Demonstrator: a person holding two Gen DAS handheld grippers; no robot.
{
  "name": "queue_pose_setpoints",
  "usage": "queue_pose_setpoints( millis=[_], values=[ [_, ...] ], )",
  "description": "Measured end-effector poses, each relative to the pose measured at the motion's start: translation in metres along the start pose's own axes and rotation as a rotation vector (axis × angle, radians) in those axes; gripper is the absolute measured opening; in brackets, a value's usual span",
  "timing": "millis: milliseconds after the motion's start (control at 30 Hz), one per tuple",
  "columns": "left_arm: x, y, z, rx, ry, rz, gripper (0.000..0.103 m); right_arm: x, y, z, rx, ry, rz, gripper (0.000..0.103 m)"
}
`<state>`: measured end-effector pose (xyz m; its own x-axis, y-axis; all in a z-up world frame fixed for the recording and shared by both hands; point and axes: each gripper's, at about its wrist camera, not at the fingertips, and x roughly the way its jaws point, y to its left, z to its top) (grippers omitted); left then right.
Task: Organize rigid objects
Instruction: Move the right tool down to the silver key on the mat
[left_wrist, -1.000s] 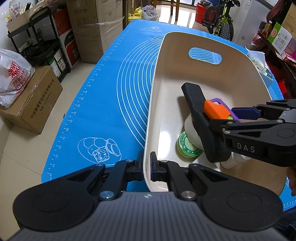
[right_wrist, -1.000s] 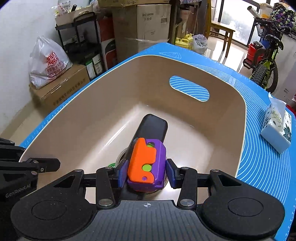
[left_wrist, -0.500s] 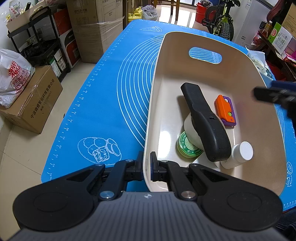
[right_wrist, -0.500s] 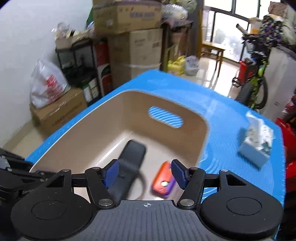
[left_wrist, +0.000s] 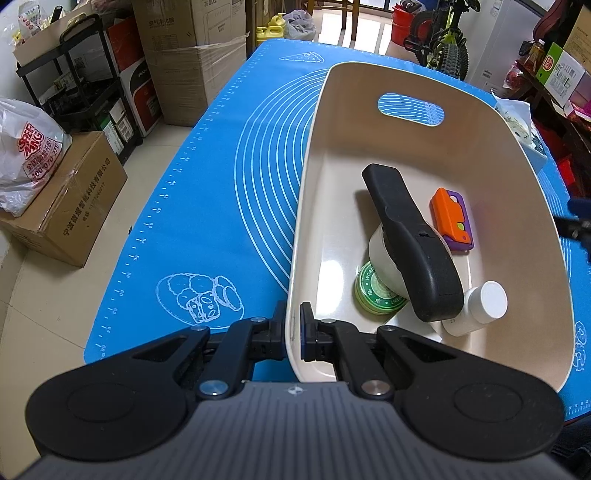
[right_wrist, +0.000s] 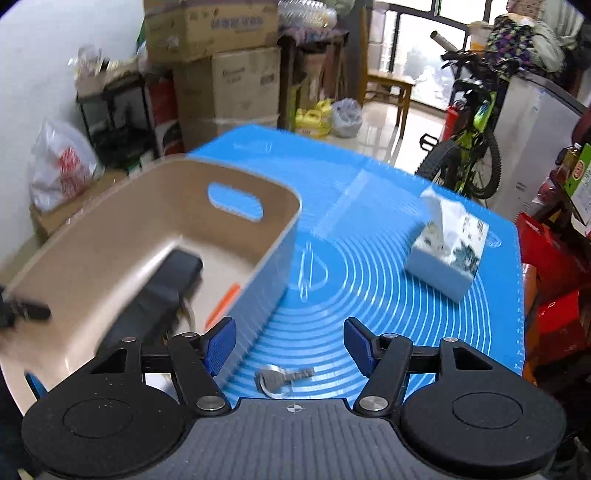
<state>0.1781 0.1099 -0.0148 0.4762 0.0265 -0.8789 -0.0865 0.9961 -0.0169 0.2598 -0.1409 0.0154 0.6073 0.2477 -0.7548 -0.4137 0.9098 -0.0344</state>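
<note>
A beige bin (left_wrist: 491, 122) stands on the blue mat (left_wrist: 221, 192). Inside lie a black remote-like device (left_wrist: 410, 240), an orange and purple toy (left_wrist: 452, 218), a green tin (left_wrist: 373, 291) and a white bottle (left_wrist: 476, 310). My left gripper (left_wrist: 293, 334) is shut on the bin's near rim. My right gripper (right_wrist: 290, 341) is open and empty, above the mat just right of the bin (right_wrist: 118, 221). A silver key (right_wrist: 282, 378) lies on the mat between its fingers.
A tissue pack (right_wrist: 448, 254) sits on the mat at the right. Cardboard boxes (left_wrist: 66, 206), a shelf, a white bag (left_wrist: 26, 147) and a bicycle (right_wrist: 469, 155) stand around the table. The mat's left edge drops to the floor.
My right gripper let go of the orange and purple toy in the bin, opened, and swung right out of the bin to above the key. My left gripper has not moved.
</note>
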Motion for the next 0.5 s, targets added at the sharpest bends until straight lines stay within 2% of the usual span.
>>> queue_pose_setpoints(
  millis=[267,500],
  values=[
    [0.000,-0.001,0.001,0.002,0.002,0.006,0.006,0.033,-0.001,-0.022,-0.068,0.075,0.014,0.070],
    [0.000,-0.001,0.001,0.002,0.002,0.006,0.006,0.059,-0.003,-0.040,-0.107,0.133,0.070,0.070]
  ],
)
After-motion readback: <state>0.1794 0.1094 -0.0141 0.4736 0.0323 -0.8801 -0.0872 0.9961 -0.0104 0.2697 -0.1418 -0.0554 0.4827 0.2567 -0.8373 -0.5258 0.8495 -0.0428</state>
